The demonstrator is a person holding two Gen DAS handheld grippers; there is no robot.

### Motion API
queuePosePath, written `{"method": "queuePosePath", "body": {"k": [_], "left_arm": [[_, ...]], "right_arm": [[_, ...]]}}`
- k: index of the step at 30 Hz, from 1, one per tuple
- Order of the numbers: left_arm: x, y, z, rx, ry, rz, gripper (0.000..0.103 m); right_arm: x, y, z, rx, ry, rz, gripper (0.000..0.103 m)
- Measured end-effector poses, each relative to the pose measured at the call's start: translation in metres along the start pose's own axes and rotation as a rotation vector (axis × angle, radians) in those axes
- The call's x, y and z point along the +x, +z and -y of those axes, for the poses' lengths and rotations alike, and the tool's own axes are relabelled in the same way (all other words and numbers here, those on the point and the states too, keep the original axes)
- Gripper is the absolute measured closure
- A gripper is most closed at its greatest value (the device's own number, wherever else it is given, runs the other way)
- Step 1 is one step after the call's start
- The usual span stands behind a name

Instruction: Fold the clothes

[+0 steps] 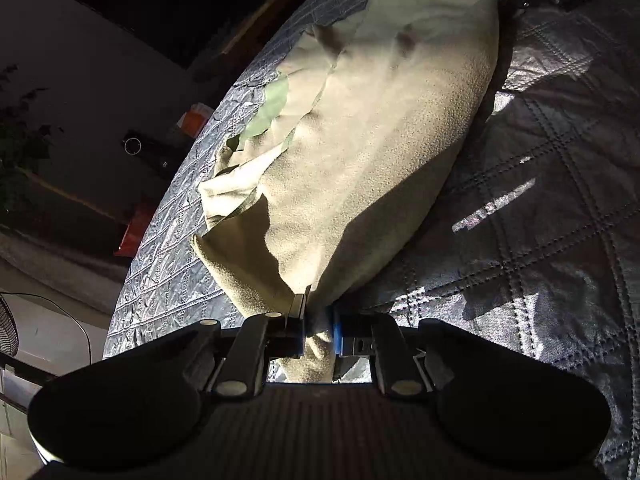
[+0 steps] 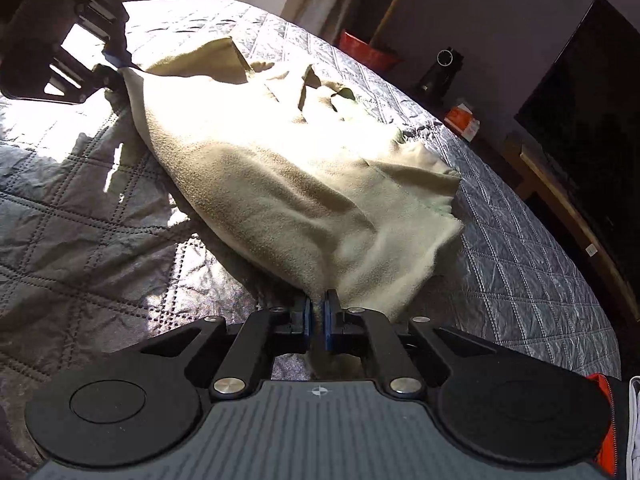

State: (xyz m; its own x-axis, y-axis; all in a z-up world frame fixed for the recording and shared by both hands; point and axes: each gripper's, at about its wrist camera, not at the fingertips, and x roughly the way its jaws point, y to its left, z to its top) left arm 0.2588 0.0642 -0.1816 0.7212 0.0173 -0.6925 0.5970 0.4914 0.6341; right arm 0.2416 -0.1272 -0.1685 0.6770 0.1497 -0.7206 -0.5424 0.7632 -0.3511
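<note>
left claw point(image 1: 318, 322) clamped on one gathered end of a cream fleece garment point(image 1: 360, 152), a wad of cloth pinched between its narrow jaws; right claw point(image 2: 319, 312) likewise clamped on the opposite end, jaws nearly closed with fleece squeezed between the blue pads point(image 2: 306, 318). in the right wrist view the left claw appears at the far end of the garment, gripping its corner. garment stretched between the two claws, sagging onto a grey quilted bedspread point(image 2: 100, 220), its loose edges crumpled toward the bed's rounded far edge; a pale green lining point(image 1: 272, 108) shows at the folds. strong sunlight falls across cloth and quilt. beyond the bed edge: an orange box point(image 2: 462, 118), a small dark speaker point(image 2: 442, 70), a dark television screen point(image 2: 588, 92) on a wooden stand, and a red container point(image 2: 366, 50).
</note>
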Motion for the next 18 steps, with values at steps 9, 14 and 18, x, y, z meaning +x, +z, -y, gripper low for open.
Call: {"method": "queuePosePath", "body": {"k": [9, 14, 18], "left_arm": [[-0.015, -0.004, -0.022, -0.191, -0.055, -0.04, 0.098], [-0.035, -0.01, -0.034, -0.331, -0.144, -0.072, 0.098], [-0.057, -0.02, -0.03, -0.418, -0.238, -0.107, 0.098]], "right_arm": [[-0.019, 0.008, 0.007, 0.032, 0.061, -0.019, 0.097], [-0.052, 0.0, 0.0, 0.047, 0.152, -0.058, 0.097], [-0.08, -0.007, -0.002, 0.1, 0.21, -0.072, 0.097]]}}
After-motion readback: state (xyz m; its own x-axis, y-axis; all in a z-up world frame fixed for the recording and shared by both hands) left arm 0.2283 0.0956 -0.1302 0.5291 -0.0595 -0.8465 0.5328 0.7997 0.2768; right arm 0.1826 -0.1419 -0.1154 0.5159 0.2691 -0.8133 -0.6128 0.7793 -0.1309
